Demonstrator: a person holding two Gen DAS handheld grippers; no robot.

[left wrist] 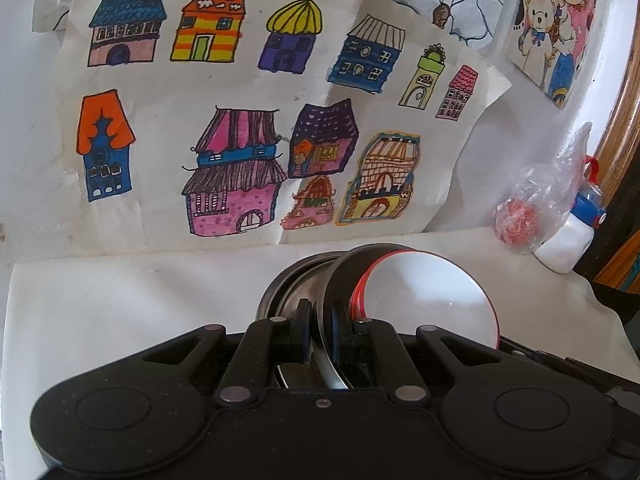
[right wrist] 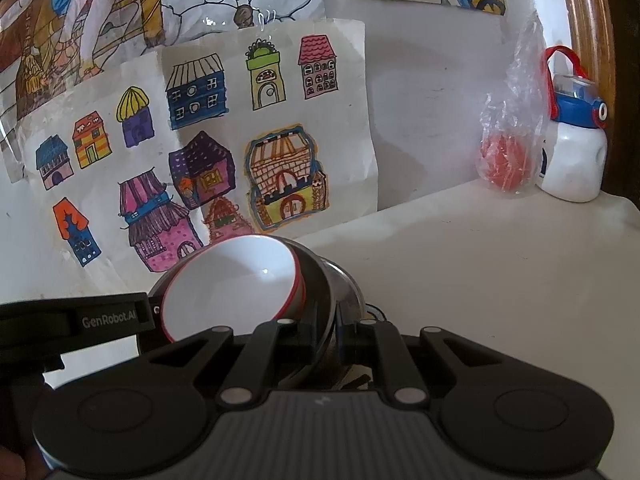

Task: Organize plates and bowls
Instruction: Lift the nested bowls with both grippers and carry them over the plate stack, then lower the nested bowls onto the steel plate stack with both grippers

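The left gripper [left wrist: 320, 326] has its jaws clamped on the steel plate [left wrist: 296, 292] rim; the right gripper [right wrist: 325, 332] clamps the opposite rim, red-rimmed bowl [right wrist: 232, 280] tilted inside, both angled down above the desk [right wrist: 500, 260].

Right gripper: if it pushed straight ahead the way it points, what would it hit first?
The right gripper is already clamped on the rim of the stacked metal bowl holding the white bowl. Beyond the stack, it would likely meet the white tabletop, then the wall drawing; depth is unclear.
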